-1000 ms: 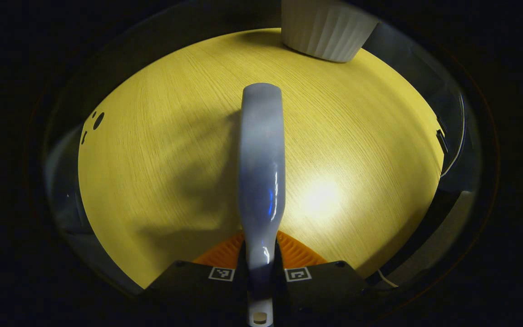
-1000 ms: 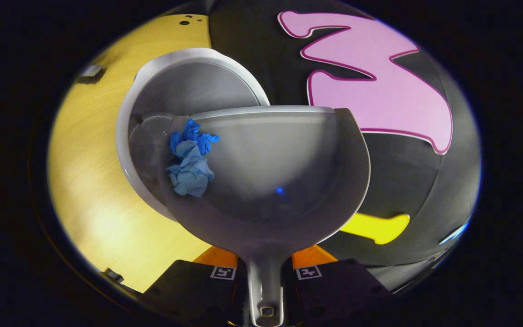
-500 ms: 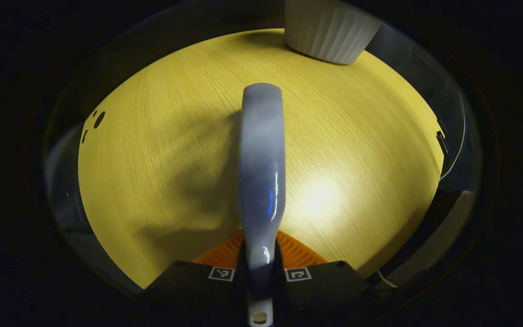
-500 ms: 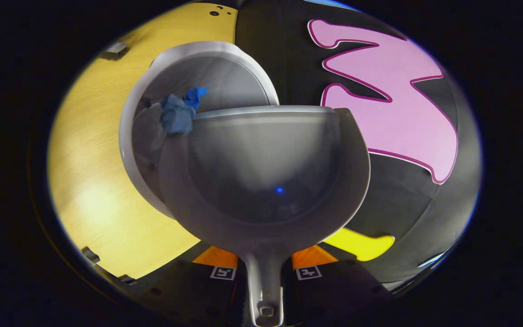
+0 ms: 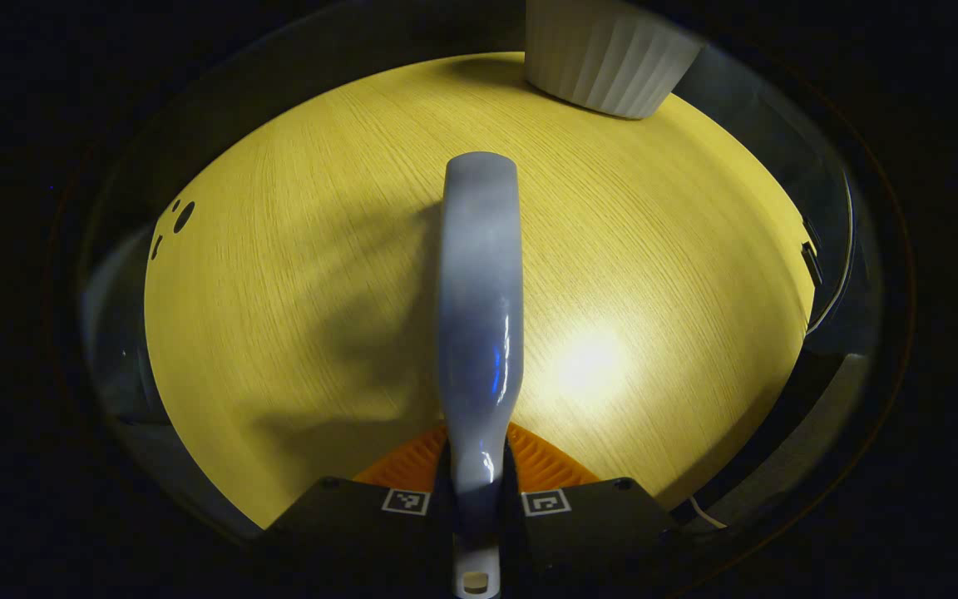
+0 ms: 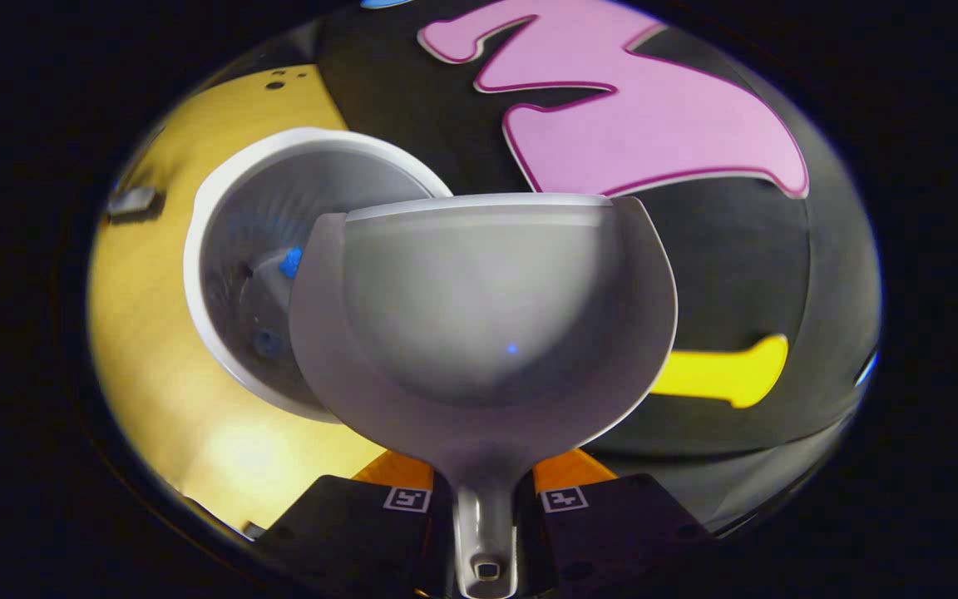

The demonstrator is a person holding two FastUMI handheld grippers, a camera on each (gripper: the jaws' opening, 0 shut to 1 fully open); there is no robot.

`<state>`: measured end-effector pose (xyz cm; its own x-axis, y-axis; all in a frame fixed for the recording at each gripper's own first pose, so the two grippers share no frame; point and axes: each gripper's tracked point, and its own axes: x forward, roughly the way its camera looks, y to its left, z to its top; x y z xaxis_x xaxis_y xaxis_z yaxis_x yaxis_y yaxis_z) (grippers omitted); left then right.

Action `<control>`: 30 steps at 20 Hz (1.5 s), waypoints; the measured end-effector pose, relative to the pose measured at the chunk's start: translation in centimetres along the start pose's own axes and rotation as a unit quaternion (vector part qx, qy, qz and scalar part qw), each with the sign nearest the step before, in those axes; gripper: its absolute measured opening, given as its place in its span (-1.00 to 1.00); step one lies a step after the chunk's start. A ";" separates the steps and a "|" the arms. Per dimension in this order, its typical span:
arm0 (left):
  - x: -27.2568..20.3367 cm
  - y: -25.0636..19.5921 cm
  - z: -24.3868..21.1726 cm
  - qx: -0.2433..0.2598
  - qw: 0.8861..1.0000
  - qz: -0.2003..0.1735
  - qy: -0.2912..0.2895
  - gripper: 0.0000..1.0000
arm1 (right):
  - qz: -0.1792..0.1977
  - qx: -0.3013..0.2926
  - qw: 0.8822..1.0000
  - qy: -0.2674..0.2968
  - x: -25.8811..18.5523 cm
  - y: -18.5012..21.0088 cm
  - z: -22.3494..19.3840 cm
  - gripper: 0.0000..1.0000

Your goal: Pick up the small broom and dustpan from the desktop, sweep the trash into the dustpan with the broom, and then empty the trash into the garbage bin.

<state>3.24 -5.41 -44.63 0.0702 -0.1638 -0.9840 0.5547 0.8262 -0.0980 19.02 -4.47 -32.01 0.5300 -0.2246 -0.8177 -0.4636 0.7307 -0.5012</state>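
Right gripper view, nearest first: the right gripper point(image 6: 486, 499) has its two fingers pinched tight on the thin handle of the grey dustpan point(image 6: 483, 324). The pan's scoop faces the camera and looks bare inside. Right behind its left edge sits the white garbage bin point(image 6: 221, 249), standing on the yellow wooden desktop point(image 6: 146, 366). Down inside the bin there are bits of blue crumpled trash point(image 6: 289, 261), partly hidden by the dustpan's rim.

Left gripper view: the left gripper point(image 5: 476, 501) is clamped the same way on the neck of the small broom point(image 5: 479, 291), whose pale glossy handle runs straight out over the desktop, casting a shadow to its left. Further back, at the top edge, is the ribbed white side of the bin point(image 5: 604, 58).
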 end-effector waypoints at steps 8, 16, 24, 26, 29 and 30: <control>0.0 0.0 -0.1 -0.001 1.000 0.002 0.002 -0.48 | 0.105 0.256 0.960 -0.044 -0.3 2.7 -1.6 -0.34; 0.0 0.0 -0.2 -0.006 1.000 0.009 0.007 -0.48 | 0.159 0.322 0.925 -0.125 -8.2 3.3 0.0 -0.34; -0.1 -0.2 -0.3 -0.016 1.000 0.014 0.012 -0.48 | 0.228 0.293 0.921 -0.120 -13.8 13.1 -3.2 -0.34; 0.0 -0.2 -0.4 -0.015 1.000 0.015 0.014 -0.48 | 0.248 0.277 0.922 -0.110 -14.7 16.5 -4.5 -0.34; -0.1 -0.2 -0.4 -0.015 1.000 0.017 0.016 -0.48 | 0.279 0.257 0.921 -0.094 -15.8 21.7 -6.2 -0.34; -0.1 -0.2 -0.4 -0.016 1.000 0.018 0.017 -0.48 | 0.285 0.249 0.921 -0.085 -16.0 22.7 -6.5 -0.34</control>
<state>2.79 -5.30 -44.58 0.0613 -0.1161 -0.9913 0.5263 0.8477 -0.0667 -4.57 11.47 -32.17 0.4247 0.3617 -0.8299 -0.3398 0.9134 0.2241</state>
